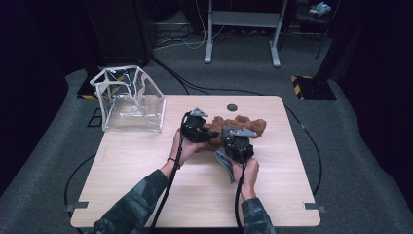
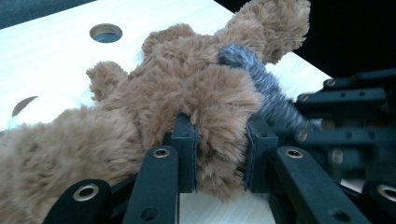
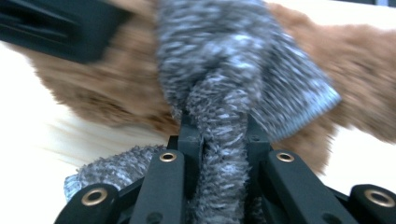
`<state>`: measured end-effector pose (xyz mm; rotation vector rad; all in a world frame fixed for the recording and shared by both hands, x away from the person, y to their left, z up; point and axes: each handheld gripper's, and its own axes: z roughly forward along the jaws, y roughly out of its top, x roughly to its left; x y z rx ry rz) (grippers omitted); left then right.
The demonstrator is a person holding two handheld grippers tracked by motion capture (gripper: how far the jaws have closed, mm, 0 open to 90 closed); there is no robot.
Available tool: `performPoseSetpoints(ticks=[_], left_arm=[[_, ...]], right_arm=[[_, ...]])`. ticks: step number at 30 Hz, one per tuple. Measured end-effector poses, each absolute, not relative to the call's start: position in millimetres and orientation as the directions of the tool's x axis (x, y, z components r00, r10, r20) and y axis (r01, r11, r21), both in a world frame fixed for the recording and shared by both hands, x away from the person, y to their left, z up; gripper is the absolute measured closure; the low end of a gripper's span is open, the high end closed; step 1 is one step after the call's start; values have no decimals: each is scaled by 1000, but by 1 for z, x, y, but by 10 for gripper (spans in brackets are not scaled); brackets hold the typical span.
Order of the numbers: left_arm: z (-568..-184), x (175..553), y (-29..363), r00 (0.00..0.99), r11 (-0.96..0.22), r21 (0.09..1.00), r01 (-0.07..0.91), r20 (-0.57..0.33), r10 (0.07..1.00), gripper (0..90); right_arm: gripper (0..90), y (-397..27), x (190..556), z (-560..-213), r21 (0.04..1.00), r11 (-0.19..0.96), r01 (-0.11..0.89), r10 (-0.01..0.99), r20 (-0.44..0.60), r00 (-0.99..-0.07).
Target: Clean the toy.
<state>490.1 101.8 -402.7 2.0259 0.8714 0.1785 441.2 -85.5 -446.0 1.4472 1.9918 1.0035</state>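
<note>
Right tongs [image 3: 223,140] clenched on grey scarf [image 3: 224,84], left tongs [image 2: 219,144] gripping brown teddy [image 2: 154,93], clear bag [image 1: 129,100] well apart

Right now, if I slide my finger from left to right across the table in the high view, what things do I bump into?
Clear plastic bag → left gripper, shut on the brown teddy → right gripper, shut on the grey scarf → the brown teddy's far end.
</note>
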Motion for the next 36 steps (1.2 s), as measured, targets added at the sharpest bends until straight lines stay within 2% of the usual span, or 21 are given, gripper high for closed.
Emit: performPoseSetpoints(ticks=[6, 9, 11, 18, 21, 25, 27, 30, 34, 36], left_arm=[[-404, 493, 105, 734, -340, 782, 523, -210, 646, 711], [-404, 494, 105, 740, -350, 784, 512, -196, 644, 710], [-405, 494, 104, 737, -346, 782, 518, -204, 644, 710], [-405, 494, 102, 741, -350, 782, 515, -201, 641, 708], [-405, 494, 103, 740, -346, 781, 520, -211, 638, 708], [-406, 495, 107, 744, -345, 777, 526, -224, 629, 701], [-406, 496, 108, 742, -341, 774, 534, -236, 627, 698], [-407, 496, 106, 739, -335, 776, 534, -236, 631, 699], [-406, 495, 103, 744, -343, 776, 530, -231, 627, 698], [-406, 495, 101, 740, -334, 778, 532, -236, 629, 699]], right_arm=[[756, -132, 446, -459, 756, 94, 647, 984, 30, -177], [755, -145, 443, -460, 756, 56, 653, 987, 55, -149], [754, -141, 436, -453, 771, 75, 632, 984, 46, -173], [751, -86, 429, -424, 814, 207, 542, 931, 7, -366], [752, -79, 441, -429, 792, 222, 569, 935, -8, -354], [753, -97, 454, -445, 767, 168, 619, 957, 25, -290], [752, -101, 451, -444, 759, 173, 627, 961, 8, -275], [753, -100, 440, -430, 794, 172, 584, 955, 13, -298], [753, -82, 427, -402, 849, 169, 501, 927, 36, -374], [753, -73, 428, -397, 849, 182, 496, 916, 37, -399]])
